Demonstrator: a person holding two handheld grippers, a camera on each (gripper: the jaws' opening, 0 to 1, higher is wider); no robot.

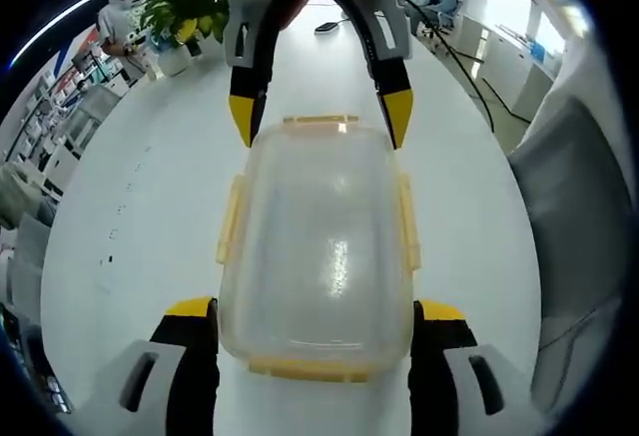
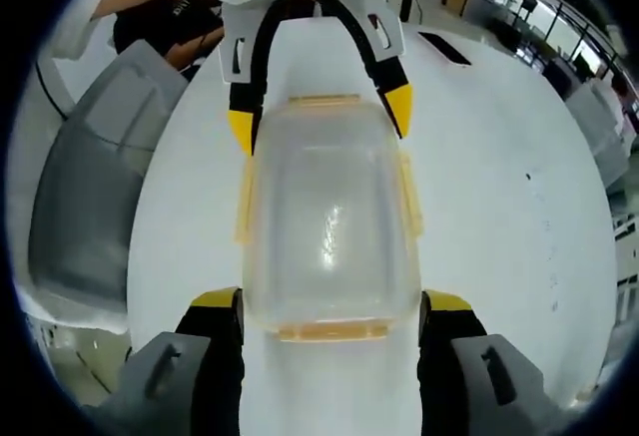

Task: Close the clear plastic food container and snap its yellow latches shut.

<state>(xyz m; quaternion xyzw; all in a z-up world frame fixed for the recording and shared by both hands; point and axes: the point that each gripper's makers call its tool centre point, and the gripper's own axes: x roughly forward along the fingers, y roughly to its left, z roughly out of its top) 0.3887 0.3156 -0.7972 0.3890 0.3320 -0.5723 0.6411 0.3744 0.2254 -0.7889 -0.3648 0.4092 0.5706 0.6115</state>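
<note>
clear container (image 1: 319, 241) on white table (image 1: 150, 217), between both open grippers

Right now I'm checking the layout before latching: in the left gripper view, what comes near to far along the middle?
Left gripper → clear plastic food container with yellow latches → right gripper → dark flat object on the white table.

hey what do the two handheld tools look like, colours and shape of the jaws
Both tools match. The left tool and the right tool each have two black jaws with yellow tips, set in pale grey slotted housings. Seen from across, each carries a white body with a yellow ring on top, and its jaws taper toward the yellow tips.
</note>
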